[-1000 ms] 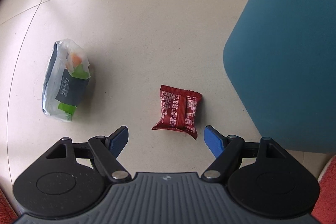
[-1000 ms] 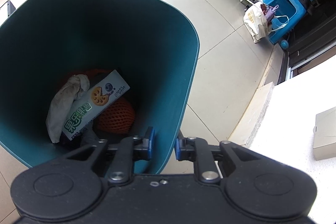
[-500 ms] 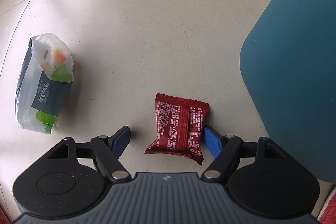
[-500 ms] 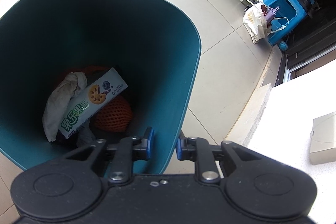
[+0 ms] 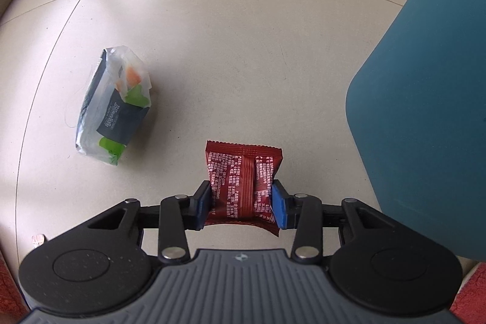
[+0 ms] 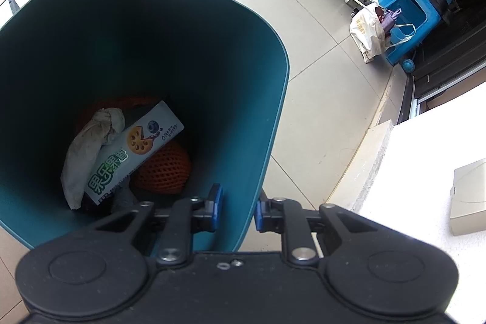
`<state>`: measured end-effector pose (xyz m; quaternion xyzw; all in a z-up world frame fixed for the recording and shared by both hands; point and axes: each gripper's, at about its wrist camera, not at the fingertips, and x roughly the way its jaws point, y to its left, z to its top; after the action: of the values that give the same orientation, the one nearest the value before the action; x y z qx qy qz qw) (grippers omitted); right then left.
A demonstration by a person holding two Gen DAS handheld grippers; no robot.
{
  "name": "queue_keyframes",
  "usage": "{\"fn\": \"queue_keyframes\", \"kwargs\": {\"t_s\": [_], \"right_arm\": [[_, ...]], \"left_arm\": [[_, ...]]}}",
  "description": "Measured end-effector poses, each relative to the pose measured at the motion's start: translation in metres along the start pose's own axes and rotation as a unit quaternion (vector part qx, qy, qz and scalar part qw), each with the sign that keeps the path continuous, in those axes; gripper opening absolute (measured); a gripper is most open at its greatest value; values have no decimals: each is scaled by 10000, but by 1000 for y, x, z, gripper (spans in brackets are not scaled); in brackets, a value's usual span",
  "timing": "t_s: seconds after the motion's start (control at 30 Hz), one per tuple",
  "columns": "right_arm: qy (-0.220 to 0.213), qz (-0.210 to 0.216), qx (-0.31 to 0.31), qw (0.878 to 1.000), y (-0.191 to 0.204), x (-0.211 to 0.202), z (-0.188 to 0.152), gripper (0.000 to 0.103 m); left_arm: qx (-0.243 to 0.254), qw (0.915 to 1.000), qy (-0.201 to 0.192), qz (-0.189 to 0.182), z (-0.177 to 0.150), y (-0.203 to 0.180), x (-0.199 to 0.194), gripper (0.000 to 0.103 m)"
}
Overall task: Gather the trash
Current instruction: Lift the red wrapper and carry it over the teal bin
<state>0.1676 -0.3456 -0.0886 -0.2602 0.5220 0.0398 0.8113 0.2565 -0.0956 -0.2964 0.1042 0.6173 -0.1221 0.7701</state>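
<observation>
Wrapper caught, bin held.
My left tongs (image 5: 241,204) pinch the red wrapper (image 5: 243,178); right tongs (image 6: 238,210) clamp the bin (image 6: 278,99) rim.

Your left gripper (image 5: 241,204), clamped on the red wrapper (image 5: 243,175), has the teal bin (image 5: 425,111) walling off its right side. Left of the bin, bare floor (image 5: 227,50) lies open, broken only by the clear plastic bag (image 5: 114,107). The bin's mouth is unobstructed; trash sits deep inside.
</observation>
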Motion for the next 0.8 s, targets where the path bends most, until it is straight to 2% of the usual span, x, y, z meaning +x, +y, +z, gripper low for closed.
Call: {"fn": "queue_keyframes", "kwargs": {"t_s": [0.4,0.6,0.8], "right_arm": [[-189,88,18,9998,5,-6,-3,17],[-325,453,67,9984,2,-9,-3,13],[-406,710,-12,9966,12,-12,5,12]], "left_arm": [[-126,9983,-566,-106,-17,6,-130,40],[-220,9949,-984,-103,-26,6,-207,40],[-197,9920,-1244,-41,-39,-5,-263,40]]}}
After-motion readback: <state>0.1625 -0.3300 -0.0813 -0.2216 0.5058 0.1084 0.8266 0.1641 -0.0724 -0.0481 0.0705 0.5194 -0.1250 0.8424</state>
